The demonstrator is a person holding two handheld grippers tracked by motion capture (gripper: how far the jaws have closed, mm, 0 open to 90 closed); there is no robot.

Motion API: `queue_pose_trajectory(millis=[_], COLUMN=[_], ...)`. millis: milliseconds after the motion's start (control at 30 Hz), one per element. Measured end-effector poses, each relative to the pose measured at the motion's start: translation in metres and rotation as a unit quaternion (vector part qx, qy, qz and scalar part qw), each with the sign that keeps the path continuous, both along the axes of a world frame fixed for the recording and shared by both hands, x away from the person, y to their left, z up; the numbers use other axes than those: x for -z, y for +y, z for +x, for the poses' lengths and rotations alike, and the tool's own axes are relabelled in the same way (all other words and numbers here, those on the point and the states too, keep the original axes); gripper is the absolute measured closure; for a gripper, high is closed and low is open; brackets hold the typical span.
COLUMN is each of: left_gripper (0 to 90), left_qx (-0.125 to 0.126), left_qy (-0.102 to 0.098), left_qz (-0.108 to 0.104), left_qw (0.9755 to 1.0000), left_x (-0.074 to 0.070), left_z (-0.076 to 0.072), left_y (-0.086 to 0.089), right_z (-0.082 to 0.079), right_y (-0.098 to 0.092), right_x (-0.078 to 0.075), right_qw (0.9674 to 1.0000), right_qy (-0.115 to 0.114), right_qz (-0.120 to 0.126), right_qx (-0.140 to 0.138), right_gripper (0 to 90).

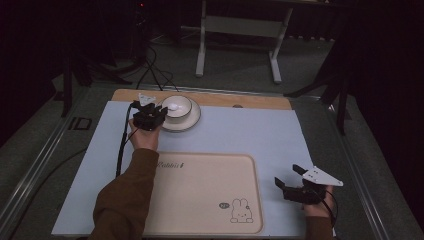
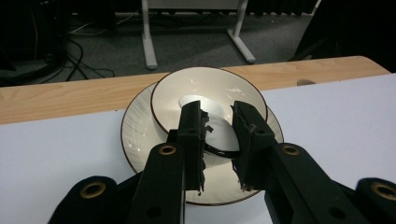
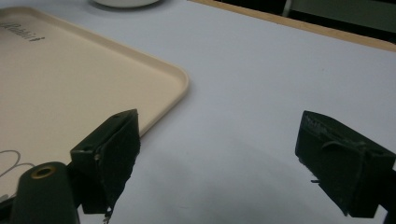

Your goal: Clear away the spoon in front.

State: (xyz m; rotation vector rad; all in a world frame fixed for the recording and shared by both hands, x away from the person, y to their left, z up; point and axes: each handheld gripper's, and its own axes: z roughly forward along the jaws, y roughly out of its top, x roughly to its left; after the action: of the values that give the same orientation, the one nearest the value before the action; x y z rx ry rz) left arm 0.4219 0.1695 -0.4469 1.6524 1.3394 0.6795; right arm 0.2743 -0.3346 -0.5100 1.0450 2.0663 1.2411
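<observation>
A cream bowl point(image 1: 178, 105) point(image 2: 210, 91) with a dark rim sits on a matching plate point(image 1: 193, 120) point(image 2: 137, 135) at the far left of the light blue mat. My left gripper point(image 1: 159, 112) point(image 2: 218, 133) reaches over the bowl's near side. Its jaws stand close together with the bowl's near rim between them, shut on it. My right gripper point(image 1: 289, 176) point(image 3: 217, 154) hovers low over the mat, to the right of the tray, open with nothing between its fingers.
A beige tray point(image 1: 200, 192) point(image 3: 70, 79) with a rabbit drawing lies at the front middle of the mat point(image 1: 260, 135). A wooden table edge point(image 1: 250, 101) point(image 2: 56, 98) runs behind the plate. Cables and a metal stand point(image 1: 240, 30) are on the floor beyond.
</observation>
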Motion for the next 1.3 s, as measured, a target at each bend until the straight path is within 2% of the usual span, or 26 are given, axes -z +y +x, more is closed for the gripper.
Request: queue_pose_trajectory(millis=[233,567,1067,1300], left_gripper=[74.6,74.6,74.5,74.6], left_qx=[0.004,0.015,0.037,0.036], left_qy=[-0.012,-0.017,-0.028,-0.031], left_qz=[0.002,0.002,0.005,0.006], left_qw=[0.9999,0.9997,0.9989,0.9989], left_x=[-0.008,-0.017,-0.029,-0.031], left_z=[-0.006,-0.017,-0.04,-0.05], left_y=[0.003,0.005,0.006,0.009], right_z=[0.0,0.0,0.0,-0.001], right_y=[0.0,0.0,0.0,0.0], right_x=[0.0,0.0,0.0,0.0], right_qw=[1.0,1.0,1.0,1.0], right_qy=[0.001,0.0,-0.001,0.0], right_qz=[-0.001,0.0,0.0,0.0], right_qx=[0.0,0.0,0.0,0.001], right_gripper=[13.7,13.7,13.7,13.8])
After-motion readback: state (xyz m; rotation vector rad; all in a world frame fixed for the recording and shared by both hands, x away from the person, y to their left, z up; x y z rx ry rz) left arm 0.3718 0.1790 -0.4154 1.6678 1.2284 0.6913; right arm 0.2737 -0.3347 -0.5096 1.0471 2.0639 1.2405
